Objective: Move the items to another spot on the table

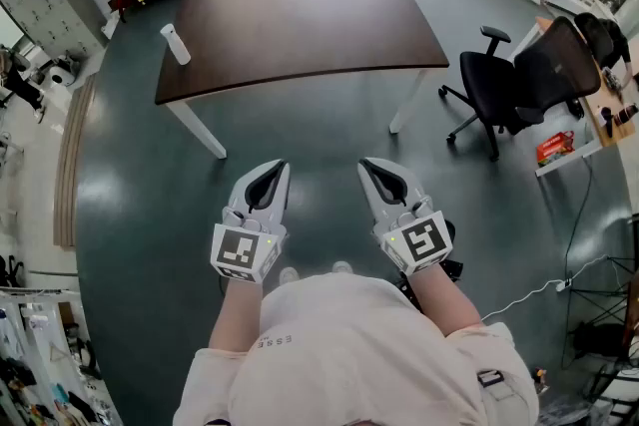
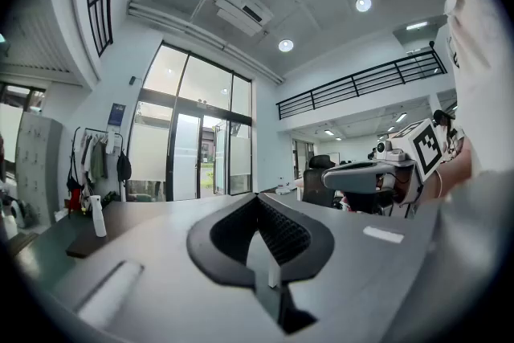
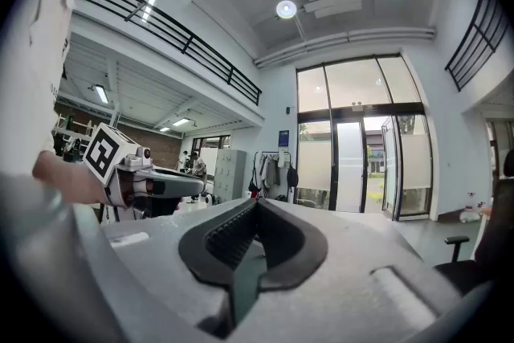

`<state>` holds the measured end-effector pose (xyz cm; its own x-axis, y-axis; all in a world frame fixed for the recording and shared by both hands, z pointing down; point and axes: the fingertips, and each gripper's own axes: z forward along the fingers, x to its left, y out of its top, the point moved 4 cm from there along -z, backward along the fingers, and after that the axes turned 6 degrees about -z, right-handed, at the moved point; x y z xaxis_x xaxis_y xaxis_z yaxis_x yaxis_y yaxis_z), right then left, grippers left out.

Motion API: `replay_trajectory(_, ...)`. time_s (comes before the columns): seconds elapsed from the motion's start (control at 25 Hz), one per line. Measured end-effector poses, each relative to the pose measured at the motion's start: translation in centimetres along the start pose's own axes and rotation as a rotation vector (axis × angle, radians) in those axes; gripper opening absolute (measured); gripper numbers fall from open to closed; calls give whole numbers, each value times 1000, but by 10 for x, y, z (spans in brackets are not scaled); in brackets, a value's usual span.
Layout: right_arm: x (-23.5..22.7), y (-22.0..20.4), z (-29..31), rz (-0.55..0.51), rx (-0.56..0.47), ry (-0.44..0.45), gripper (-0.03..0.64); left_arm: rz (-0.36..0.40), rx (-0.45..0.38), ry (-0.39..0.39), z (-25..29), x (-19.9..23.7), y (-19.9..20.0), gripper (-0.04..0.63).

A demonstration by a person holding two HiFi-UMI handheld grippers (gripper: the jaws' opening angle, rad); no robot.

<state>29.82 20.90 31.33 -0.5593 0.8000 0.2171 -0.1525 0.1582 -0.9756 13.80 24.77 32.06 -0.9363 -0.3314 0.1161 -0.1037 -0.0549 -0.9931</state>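
**Both grippers closed and empty; bottle left on the table's corner**

The jaws of the left gripper [image 1: 273, 169] are seen pressed together at their tips in the left gripper view, and nothing is caught between the ribbed pads. The jaws of the right gripper [image 1: 375, 167] are likewise brought together in the right gripper view, and nothing is gripped there either. The two grippers are held side by side and apart, in front of the person's chest, over the grey-green floor [image 1: 319, 125], with their tips pointed toward the table. Each is seen from the other's camera, level with it.

Beyond the tips, well apart from both grippers, a dark brown table [image 1: 300, 25] on white legs is seen. A white bottle [image 1: 176, 44] is stood upright near the table's front left corner, closer to the left gripper's side. Nothing else can be made out on the tabletop. To the right of the table, a black office chair [image 1: 509, 85] is placed on the floor, clear of the table's edge. Tall glass doors [image 2: 193, 157] are shown behind the table.
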Motion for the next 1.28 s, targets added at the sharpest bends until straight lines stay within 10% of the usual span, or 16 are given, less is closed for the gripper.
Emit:
replay_trajectory(0.96, -17, -35, -1, 103, 35, -55, -8, -41, 28, 8, 13, 3, -16, 15)
replay_trajectory(1.28, -42, -59, 6, 114, 58, 56, -9, -60, 16, 152, 18, 5, -29, 15)
